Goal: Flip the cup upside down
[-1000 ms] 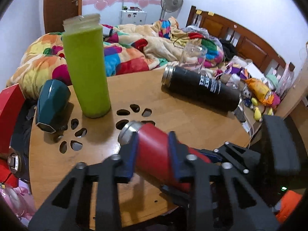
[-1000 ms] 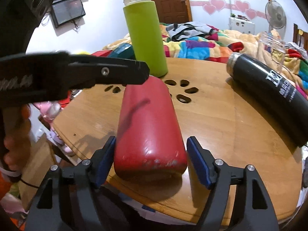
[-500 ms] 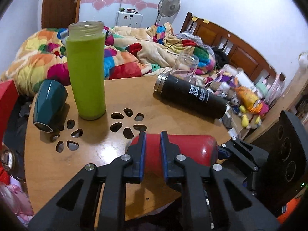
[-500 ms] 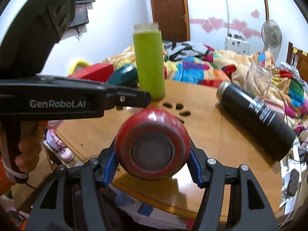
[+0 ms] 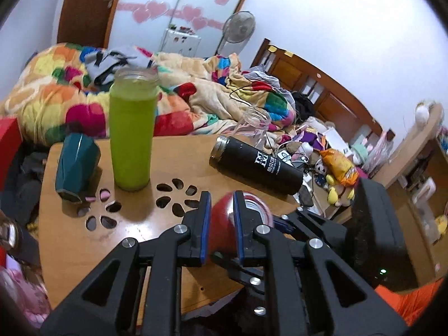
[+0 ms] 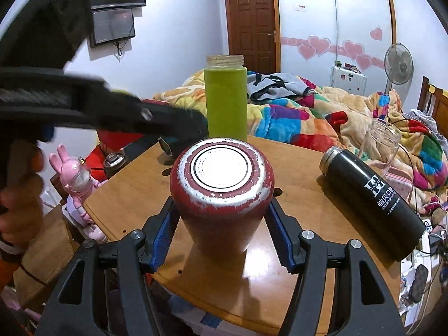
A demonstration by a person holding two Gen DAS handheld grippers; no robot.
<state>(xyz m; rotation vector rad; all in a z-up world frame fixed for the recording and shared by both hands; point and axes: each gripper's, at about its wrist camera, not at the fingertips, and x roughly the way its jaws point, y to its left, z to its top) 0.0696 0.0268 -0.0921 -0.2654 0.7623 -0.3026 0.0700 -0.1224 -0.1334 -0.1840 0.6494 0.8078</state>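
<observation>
The red cup (image 6: 221, 193) stands almost upright near the table's front edge, its worn base with a white disc facing up. My right gripper (image 6: 221, 235) is shut on its lower body. In the left wrist view the red cup (image 5: 222, 224) sits between the blue pads of my left gripper (image 5: 221, 224), which is shut on it; the steel rim shows blurred to the right. The left gripper's black body crosses the right wrist view at upper left (image 6: 112, 112).
On the round wooden table (image 6: 302, 173) stand a tall green bottle (image 6: 225, 103) and a clear glass jar (image 6: 379, 145). A black flask (image 6: 372, 198) lies on its side at the right. A dark teal cup (image 5: 75, 165) lies at the left. A bed with a colourful blanket is behind.
The red cup has swung from lying flat on the table to nearly upright with its base up. Both grippers have turned with it and closed tighter on it.
</observation>
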